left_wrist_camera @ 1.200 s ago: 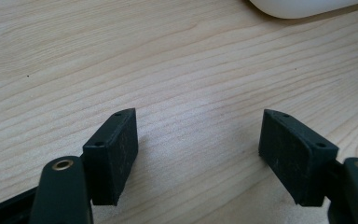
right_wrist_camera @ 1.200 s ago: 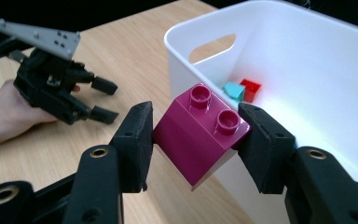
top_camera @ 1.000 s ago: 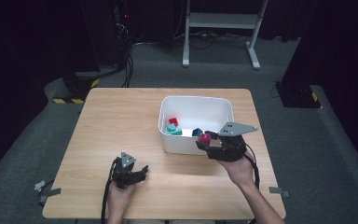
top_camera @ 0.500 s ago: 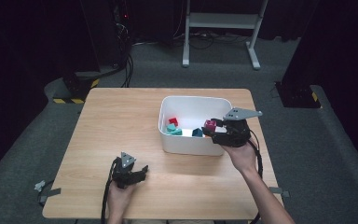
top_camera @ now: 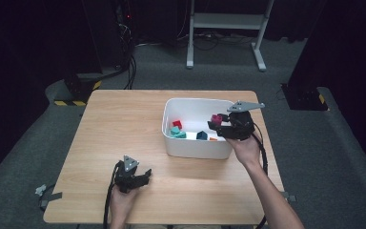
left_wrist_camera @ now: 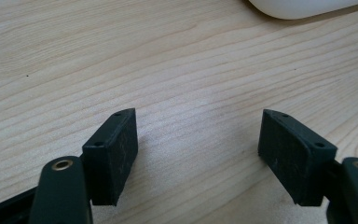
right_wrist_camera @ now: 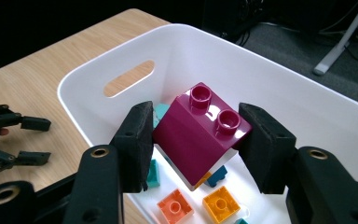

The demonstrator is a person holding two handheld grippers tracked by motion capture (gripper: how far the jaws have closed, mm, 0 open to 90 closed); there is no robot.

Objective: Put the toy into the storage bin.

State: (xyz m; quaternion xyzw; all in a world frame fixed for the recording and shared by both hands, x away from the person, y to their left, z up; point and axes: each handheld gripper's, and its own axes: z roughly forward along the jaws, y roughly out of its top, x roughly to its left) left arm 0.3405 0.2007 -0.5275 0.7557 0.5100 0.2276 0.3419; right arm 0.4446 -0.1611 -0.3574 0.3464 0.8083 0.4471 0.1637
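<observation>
No lettering or brand mark can be read on anything here. The right gripper (top_camera: 218, 125) has its fingers clenched on a glossy magenta plastic two-stud building brick (right_wrist_camera: 200, 130), gripping it by two opposite sides. In the right gripper view the brick is tilted, its two studs facing up and away toward one o'clock and its long axis running from ten o'clock to four o'clock. It hangs over the inside of the white plastic rectangular bin (top_camera: 190, 148), at the bin's three o'clock side in the high view. Below it on the bin floor lie small orange flat bricks (right_wrist_camera: 221, 203) and teal bricks (top_camera: 177, 133). A second ago the brick was held outside the bin, just off its near right corner; it has since come up and over the rim. The left gripper (top_camera: 145, 175) rests on the light wooden desk (top_camera: 124, 124) at seven o'clock from the bin, its fingers (left_wrist_camera: 114, 154) released and spread over bare wood, as before.
</observation>
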